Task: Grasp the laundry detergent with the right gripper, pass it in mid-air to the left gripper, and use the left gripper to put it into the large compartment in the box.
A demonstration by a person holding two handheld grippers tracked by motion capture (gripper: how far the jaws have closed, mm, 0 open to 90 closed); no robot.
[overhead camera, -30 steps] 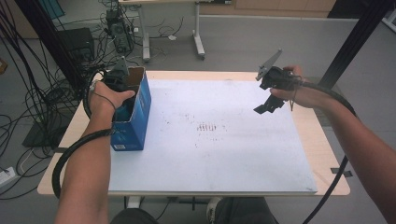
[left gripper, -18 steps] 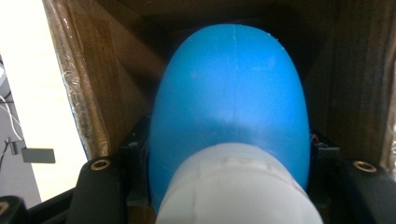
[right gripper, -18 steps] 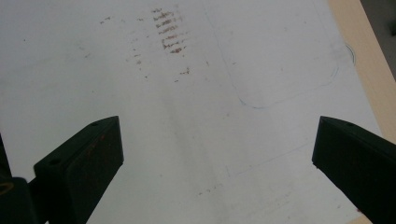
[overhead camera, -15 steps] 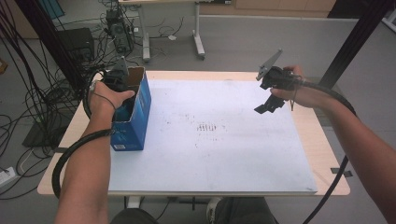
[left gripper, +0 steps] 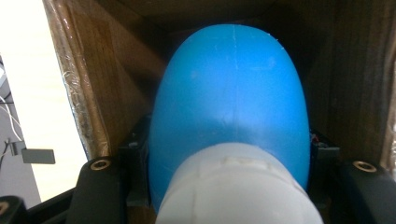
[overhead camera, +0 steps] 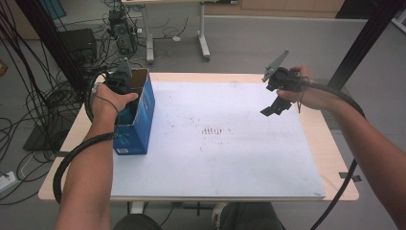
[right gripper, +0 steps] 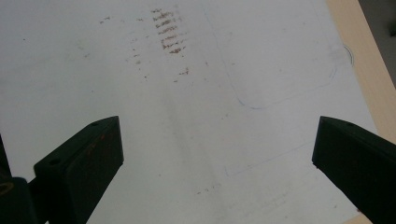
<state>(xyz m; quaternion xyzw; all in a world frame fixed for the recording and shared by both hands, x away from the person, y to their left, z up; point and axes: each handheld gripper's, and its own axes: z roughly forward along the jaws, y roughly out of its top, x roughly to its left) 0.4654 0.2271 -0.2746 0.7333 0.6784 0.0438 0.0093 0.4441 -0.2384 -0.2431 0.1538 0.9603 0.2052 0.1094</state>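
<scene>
An open blue cardboard box point(overhead camera: 140, 122) stands on the left side of the table. My left gripper point(overhead camera: 126, 96) reaches down into it, its tips hidden by the box wall. In the left gripper view, my left gripper point(left gripper: 229, 144) is shut on a rounded blue object point(left gripper: 231, 88) with a white end point(left gripper: 238, 186), inside the brown box walls point(left gripper: 93, 79). My right gripper point(overhead camera: 274, 108) hangs above the right part of the white sheet point(overhead camera: 215, 163). In its own view my right gripper point(right gripper: 215, 158) stands wide open with nothing between the fingers.
Dark smudge marks point(overhead camera: 213, 130) sit mid-sheet, seen as smudge marks point(right gripper: 168, 32) in the right gripper view. The wooden table edge point(overhead camera: 332, 158) borders the sheet. Cables and equipment point(overhead camera: 117, 33) crowd the floor at the left and back. A black post point(overhead camera: 364, 38) rises at the right.
</scene>
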